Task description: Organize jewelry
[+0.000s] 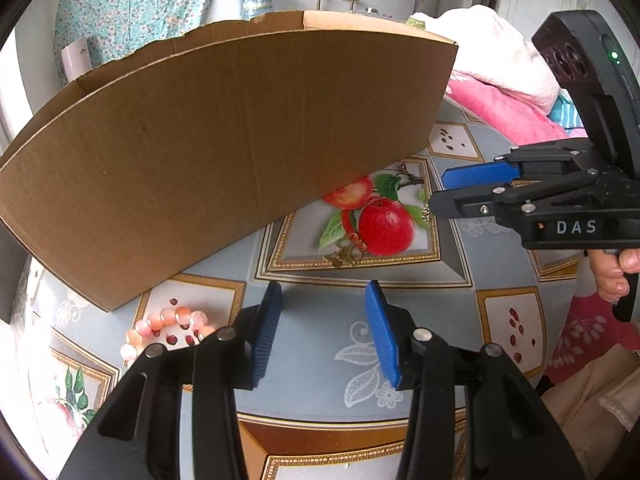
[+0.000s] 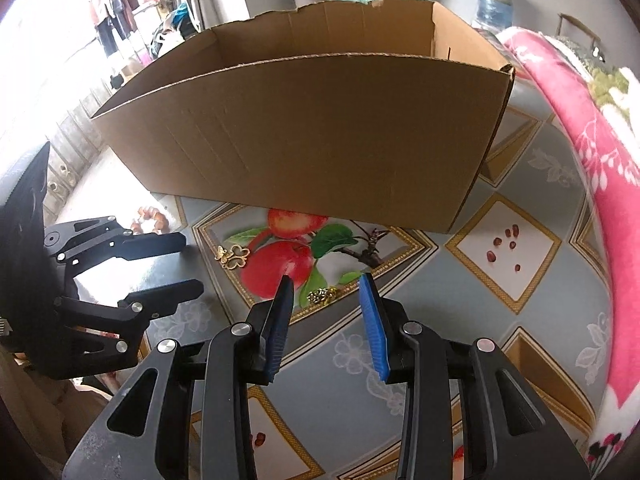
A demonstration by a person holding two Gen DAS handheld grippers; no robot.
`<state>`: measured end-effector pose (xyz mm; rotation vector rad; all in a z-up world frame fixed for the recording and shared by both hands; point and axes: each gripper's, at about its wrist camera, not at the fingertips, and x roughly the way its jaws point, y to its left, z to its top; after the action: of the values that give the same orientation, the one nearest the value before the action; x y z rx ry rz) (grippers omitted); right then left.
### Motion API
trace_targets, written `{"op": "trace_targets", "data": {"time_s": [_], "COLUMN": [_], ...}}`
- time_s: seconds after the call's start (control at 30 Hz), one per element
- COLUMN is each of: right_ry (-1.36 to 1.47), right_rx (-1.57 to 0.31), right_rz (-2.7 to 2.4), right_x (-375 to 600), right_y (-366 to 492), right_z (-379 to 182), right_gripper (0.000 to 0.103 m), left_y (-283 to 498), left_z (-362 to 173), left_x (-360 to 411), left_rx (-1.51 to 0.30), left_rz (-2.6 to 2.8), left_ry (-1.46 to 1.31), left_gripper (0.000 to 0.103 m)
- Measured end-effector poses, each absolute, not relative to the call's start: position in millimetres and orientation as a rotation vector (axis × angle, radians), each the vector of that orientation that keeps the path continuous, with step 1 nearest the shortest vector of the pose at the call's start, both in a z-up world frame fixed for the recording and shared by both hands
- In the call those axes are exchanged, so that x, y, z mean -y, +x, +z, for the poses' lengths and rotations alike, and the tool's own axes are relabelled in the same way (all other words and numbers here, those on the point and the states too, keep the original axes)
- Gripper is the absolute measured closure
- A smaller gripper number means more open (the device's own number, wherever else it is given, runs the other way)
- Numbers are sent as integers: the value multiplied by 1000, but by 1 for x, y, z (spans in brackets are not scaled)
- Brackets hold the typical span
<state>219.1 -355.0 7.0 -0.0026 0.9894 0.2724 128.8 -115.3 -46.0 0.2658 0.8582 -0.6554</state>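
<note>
Two open claws [image 1: 322, 336] [image 2: 326, 322] hover near gold trinkets [image 2: 323, 295]

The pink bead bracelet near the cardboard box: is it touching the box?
Apart. In the left wrist view, patterned tablecloth shows between the bead bracelet and the cardboard box bottom edge.

Both the left gripper [image 1: 324, 300] and right gripper [image 2: 326, 284] hang parted, empty, angled downward.
</note>
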Motion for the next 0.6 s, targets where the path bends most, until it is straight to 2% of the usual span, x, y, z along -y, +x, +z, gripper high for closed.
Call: {"op": "trace_targets", "data": {"time_s": [0.2, 0.37, 0.6], "right_ry": [-21, -62, -60], "right_rx": [-1006, -1000, -989], "right_rz": [270, 259, 228], "right_x": [337, 321, 315], "right_y": [226, 229, 234], "right_z": [-7, -14, -18], "right_gripper": [69, 75, 92], "left_y": [129, 129, 128], "left_z": [-47, -47, -46], "left_x": [115, 113, 111], "left_rx": [-858, -856, -855], "left_rz": [-654, -655, -654], "left_ry": [263, 257, 255], "left_gripper": [61, 61, 61]}}
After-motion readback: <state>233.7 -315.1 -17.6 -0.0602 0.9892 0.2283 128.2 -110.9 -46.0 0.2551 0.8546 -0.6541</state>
